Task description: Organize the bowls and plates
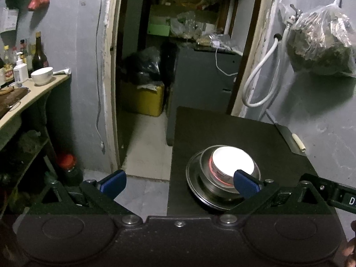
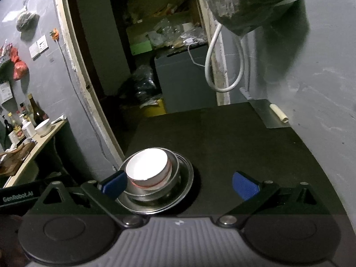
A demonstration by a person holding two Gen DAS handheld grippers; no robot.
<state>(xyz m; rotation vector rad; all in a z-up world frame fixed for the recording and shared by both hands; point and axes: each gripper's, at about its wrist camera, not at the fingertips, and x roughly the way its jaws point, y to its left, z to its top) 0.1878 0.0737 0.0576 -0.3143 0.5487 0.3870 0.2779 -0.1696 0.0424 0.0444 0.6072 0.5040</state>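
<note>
A white bowl with a red band (image 1: pixel 231 161) sits in a steel bowl (image 1: pixel 207 155), which sits on a steel plate (image 1: pixel 193 178), stacked on the black table (image 1: pixel 222 129). My left gripper (image 1: pixel 179 183) is open and empty, its right fingertip in front of the stack's near edge. The stack also shows in the right wrist view: white bowl (image 2: pixel 146 163), steel bowl (image 2: pixel 174 164), steel plate (image 2: pixel 189 175). My right gripper (image 2: pixel 179 183) is open and empty, its left fingertip beside the stack. Another white bowl (image 1: pixel 42 75) stands on the side counter (image 1: pixel 33 95).
Bottles (image 1: pixel 40 53) and a cutting board (image 1: pixel 11 98) crowd the counter at left. A steel cleaver (image 2: pixel 269 113) lies at the table's far right by the wall. A hose (image 1: pixel 260 75) and a hanging bag (image 1: pixel 322 42) are above it. A doorway (image 1: pixel 169 44) opens ahead.
</note>
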